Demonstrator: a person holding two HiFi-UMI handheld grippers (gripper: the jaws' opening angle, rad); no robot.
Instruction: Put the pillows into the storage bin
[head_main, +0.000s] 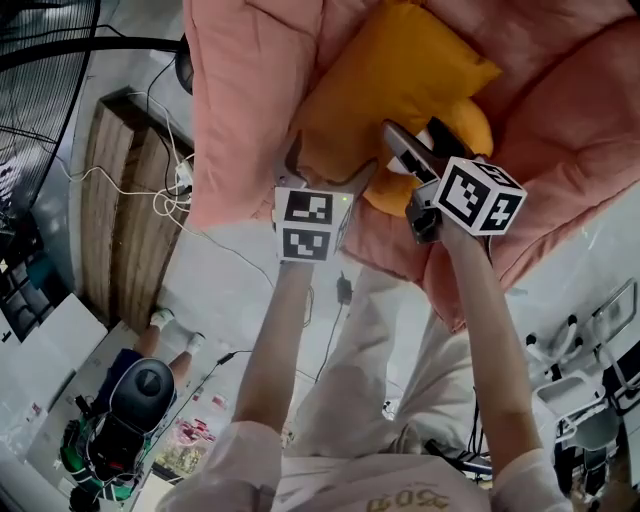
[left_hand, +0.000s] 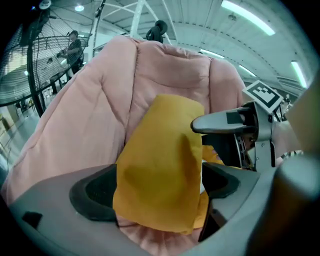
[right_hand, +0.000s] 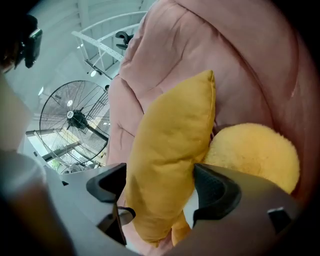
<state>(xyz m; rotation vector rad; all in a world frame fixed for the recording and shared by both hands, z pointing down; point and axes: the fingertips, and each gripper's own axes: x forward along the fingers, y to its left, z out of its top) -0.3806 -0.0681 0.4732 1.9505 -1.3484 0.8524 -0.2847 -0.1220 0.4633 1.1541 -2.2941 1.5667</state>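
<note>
A square yellow pillow (head_main: 385, 95) stands on edge in a pink padded seat (head_main: 250, 90). Beside it on the right lies a round fuzzy yellow pillow (head_main: 475, 125). In the left gripper view the square pillow (left_hand: 160, 170) fills the gap of my left gripper (left_hand: 157, 192), and dark pad surface shows on both sides. The right gripper (right_hand: 160, 192) also straddles a lower corner of that pillow (right_hand: 170, 145), with the round pillow (right_hand: 252, 152) just right of its jaw. Both grippers (head_main: 328, 168) (head_main: 415, 150) are open. No storage bin is in view.
A large floor fan (head_main: 40, 60) stands at the far left, also seen behind the seat as the fan (right_hand: 75, 120). A wooden board (head_main: 125, 210) with white cables (head_main: 170, 195) lies left of the seat. A person (head_main: 140, 390) is at the lower left, white equipment (head_main: 585, 380) at the right.
</note>
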